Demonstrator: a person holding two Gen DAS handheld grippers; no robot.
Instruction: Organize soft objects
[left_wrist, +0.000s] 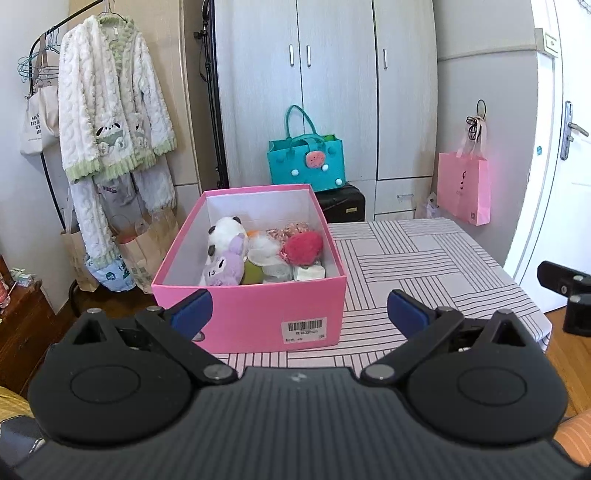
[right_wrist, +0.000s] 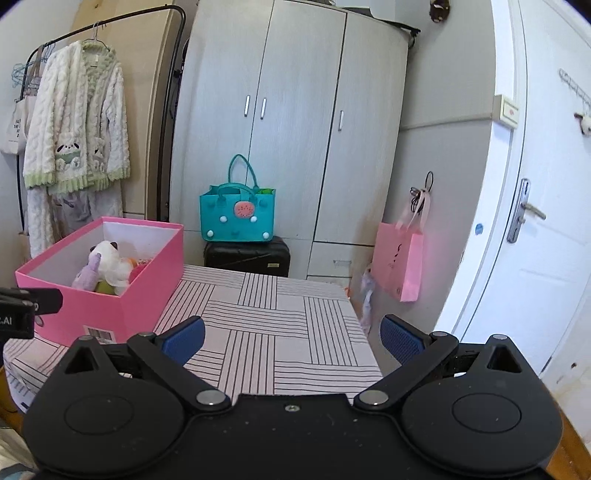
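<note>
A pink box (left_wrist: 255, 314) stands on the striped table (left_wrist: 424, 266). It holds a panda plush (left_wrist: 224, 233), a purple bunny plush (left_wrist: 224, 266), a red fuzzy ball (left_wrist: 303, 248) and other soft items. My left gripper (left_wrist: 299, 310) is open and empty, just in front of the box's near wall. My right gripper (right_wrist: 291, 336) is open and empty over the table, to the right of the box (right_wrist: 110, 306). The panda plush (right_wrist: 107, 256) and the bunny plush (right_wrist: 86, 275) show in the right wrist view too.
A teal handbag (left_wrist: 306, 162) sits on a black suitcase (left_wrist: 343, 203) behind the table, before a grey wardrobe (left_wrist: 332, 74). A pink paper bag (left_wrist: 464, 186) hangs right, by a white door (right_wrist: 535, 221). A clothes rack with a fluffy robe (left_wrist: 110, 103) stands left.
</note>
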